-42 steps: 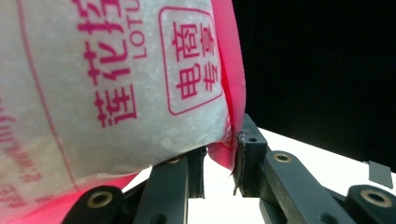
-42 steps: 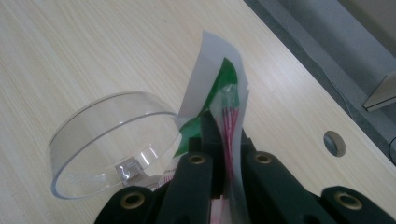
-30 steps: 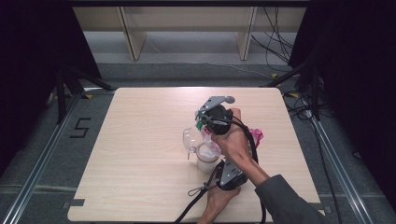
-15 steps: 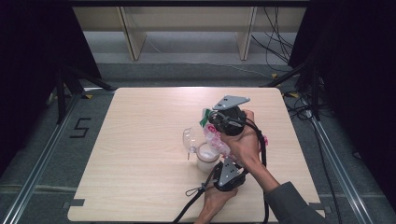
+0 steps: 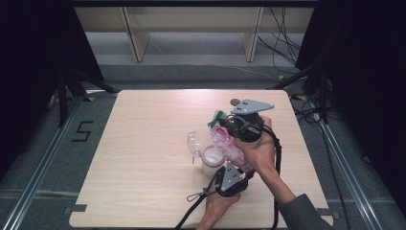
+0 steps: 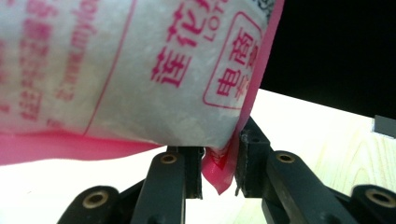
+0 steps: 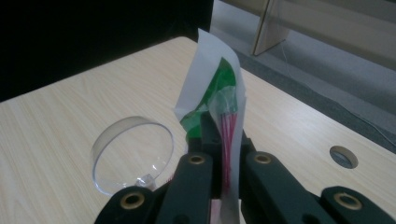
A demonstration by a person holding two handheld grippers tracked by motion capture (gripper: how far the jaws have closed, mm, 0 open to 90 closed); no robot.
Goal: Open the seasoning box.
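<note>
The wooden table point(image 5: 143, 158) carries the whole job; above its right half a pink-and-white printed bag point(image 5: 227, 143) hangs slanted between the two tools, higher than half a second ago, when its upper end sat lower and nearer the cup. The right gripper point(image 5: 242, 125) has risen and swung rightward since then; in the right gripper view its jaws are pinched nearly together on the bag's green-and-white top edge point(image 7: 219, 93). The left gripper point(image 5: 231, 178), near the table's front edge, has barely moved; in the left gripper view its jaws stand only a little apart, nipping the bag's pink bottom corner point(image 6: 218, 170). Under the bag stands a white-filled cup point(image 5: 212, 159), with its clear hinged lid point(image 5: 193, 143) flipped open beside it. The lift has tilted the bag more steeply over the cup; I judge the person is readying it to be opened or emptied there, the top seal not yet torn as far as I can see.
</note>
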